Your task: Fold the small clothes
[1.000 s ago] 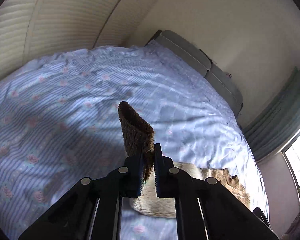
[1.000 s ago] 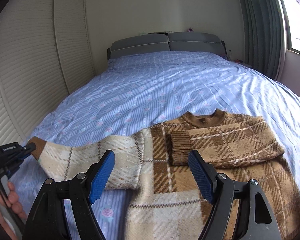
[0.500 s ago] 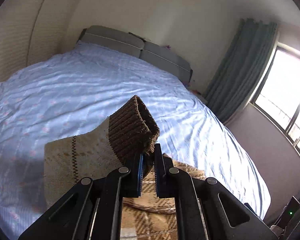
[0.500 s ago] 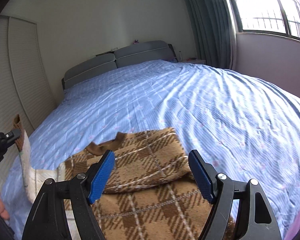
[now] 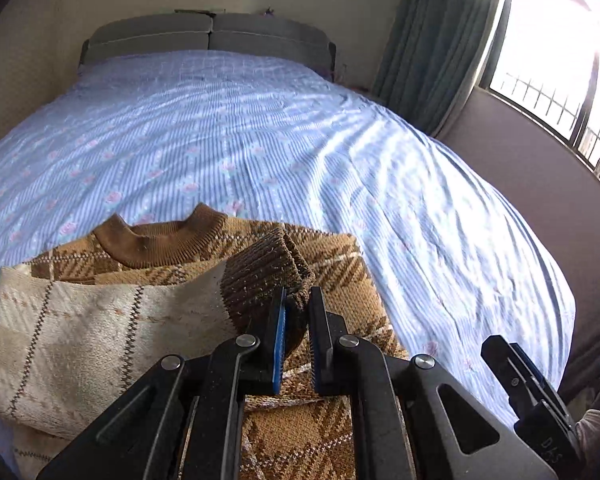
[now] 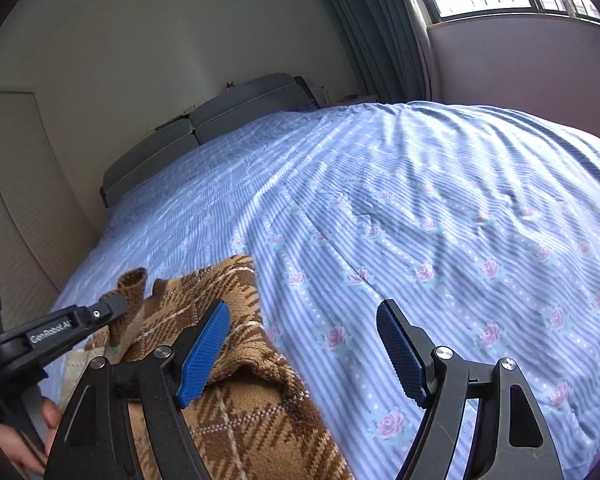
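Both differ: my left tongs [image 5: 297, 312] pinch the sweater [image 5: 172, 280] cuff [image 5: 268, 276] tight; my right tongs [image 6: 304, 350] gape wide over the bed [image 6: 420, 220].

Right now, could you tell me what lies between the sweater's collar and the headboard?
Only bare bedsheet: the left wrist view shows nothing on it between the collar of the sweater and the headboard.

The right gripper [image 6: 304, 350] is held with blue pads [image 6: 204, 354] spread wide above the plaid sweater [image 6: 236, 412] and floral bedsheet [image 6: 420, 220], while the brown ribbed cuff [image 6: 132, 292] is clamped by the left gripper [image 6: 116, 306] at left.
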The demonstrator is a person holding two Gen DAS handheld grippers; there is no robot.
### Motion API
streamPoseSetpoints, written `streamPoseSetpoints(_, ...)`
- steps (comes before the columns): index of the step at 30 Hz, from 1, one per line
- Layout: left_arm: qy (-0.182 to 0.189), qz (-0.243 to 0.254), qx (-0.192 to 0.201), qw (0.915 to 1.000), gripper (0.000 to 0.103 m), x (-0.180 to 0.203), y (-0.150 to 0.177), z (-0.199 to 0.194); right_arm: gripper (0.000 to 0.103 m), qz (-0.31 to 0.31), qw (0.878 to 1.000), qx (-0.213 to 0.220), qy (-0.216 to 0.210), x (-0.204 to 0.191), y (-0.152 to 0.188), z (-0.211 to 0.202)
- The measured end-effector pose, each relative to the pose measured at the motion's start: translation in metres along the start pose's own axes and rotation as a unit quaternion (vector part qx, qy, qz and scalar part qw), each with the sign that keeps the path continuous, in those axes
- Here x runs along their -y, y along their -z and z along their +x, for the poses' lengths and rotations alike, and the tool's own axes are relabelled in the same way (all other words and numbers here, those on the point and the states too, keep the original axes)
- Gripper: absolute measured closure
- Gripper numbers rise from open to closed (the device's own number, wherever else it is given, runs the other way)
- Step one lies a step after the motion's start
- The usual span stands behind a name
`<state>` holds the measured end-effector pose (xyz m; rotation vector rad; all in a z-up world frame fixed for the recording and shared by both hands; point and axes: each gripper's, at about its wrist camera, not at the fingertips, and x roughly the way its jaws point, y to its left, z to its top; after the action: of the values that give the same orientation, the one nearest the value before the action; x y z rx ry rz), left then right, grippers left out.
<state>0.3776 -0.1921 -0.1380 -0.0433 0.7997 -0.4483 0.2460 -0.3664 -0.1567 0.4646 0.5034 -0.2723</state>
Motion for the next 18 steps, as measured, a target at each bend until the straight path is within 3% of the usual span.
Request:
streamPoseSetpoints(4,-0.01,0.016,-0.025,0.9995,0.083,0.006,0.013,0.019,0.027,-0.006,0.999,-0.021,-0.025,-0.002,0.006,0.013)
streamPoseSetpoints(6,-0.015,0.017,-0.029,0.9993,0.051,0.006,0.018,0.02,0.027,-0.015,0.999,-0.026,-0.03,-0.005,0.008,0.017)
streamPoseSetpoints(8,-0.015,0.014,-0.022,0.9996,0.041,0.004,0.019,0.017,0.027,-0.015,0.999,-0.027,-0.033,-0.005,0.009,0.019)
streamPoseSetpoints(12,-0.023,0.024,-0.014,0.9994,0.04,-0.004,0.025,-0.005,0.027,-0.002,0.998,-0.036,-0.043,0.001,0.009,0.024)
streamPoseSetpoints(18,-0.082,0.035,0.021,0.9958,0.033,-0.05,0.04,-0.059,0.027,-0.01,0.996,-0.049,-0.077,-0.013,0.012,0.026)
